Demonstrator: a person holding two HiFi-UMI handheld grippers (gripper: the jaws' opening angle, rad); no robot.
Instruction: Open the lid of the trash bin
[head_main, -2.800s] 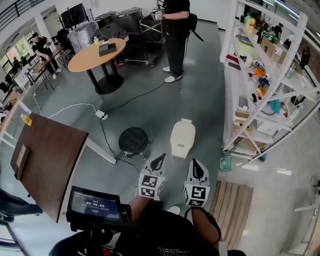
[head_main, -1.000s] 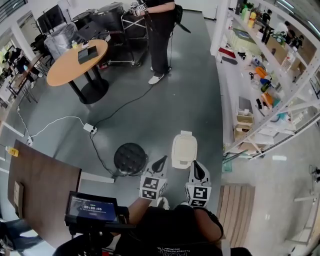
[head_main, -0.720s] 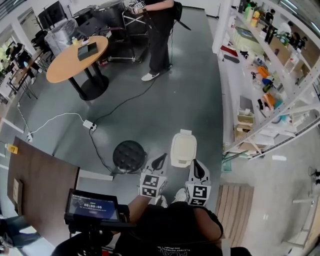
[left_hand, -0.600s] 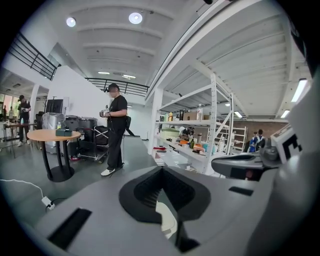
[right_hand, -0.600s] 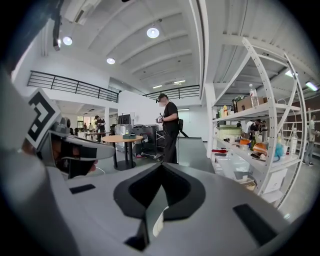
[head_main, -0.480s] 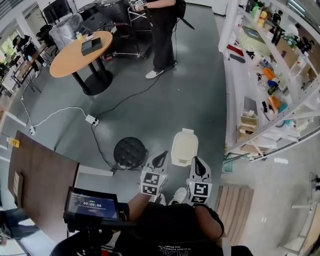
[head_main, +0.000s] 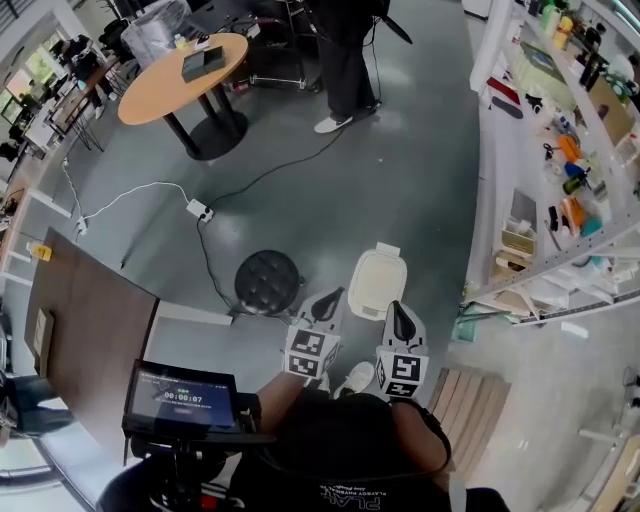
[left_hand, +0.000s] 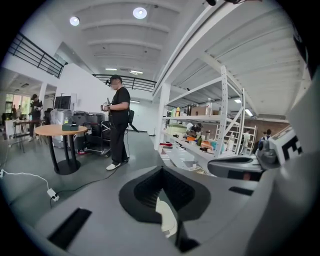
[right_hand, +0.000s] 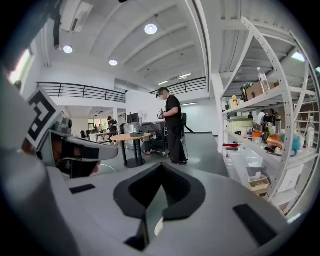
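As the walk-up has closed the gap, bin sits just beyond left gripper and right gripper — both fingers together, empty — lid down, reach comes next.

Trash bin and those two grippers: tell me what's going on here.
A person holds a gripper in each hand over a cream trash bin that stands on the floor. The left gripper and the right gripper both hang just short of the bin, jaws together with nothing in them. The lid is down, so opening has not begun. A black stool stands beside the bin. Another person stands farther off, near a round table.
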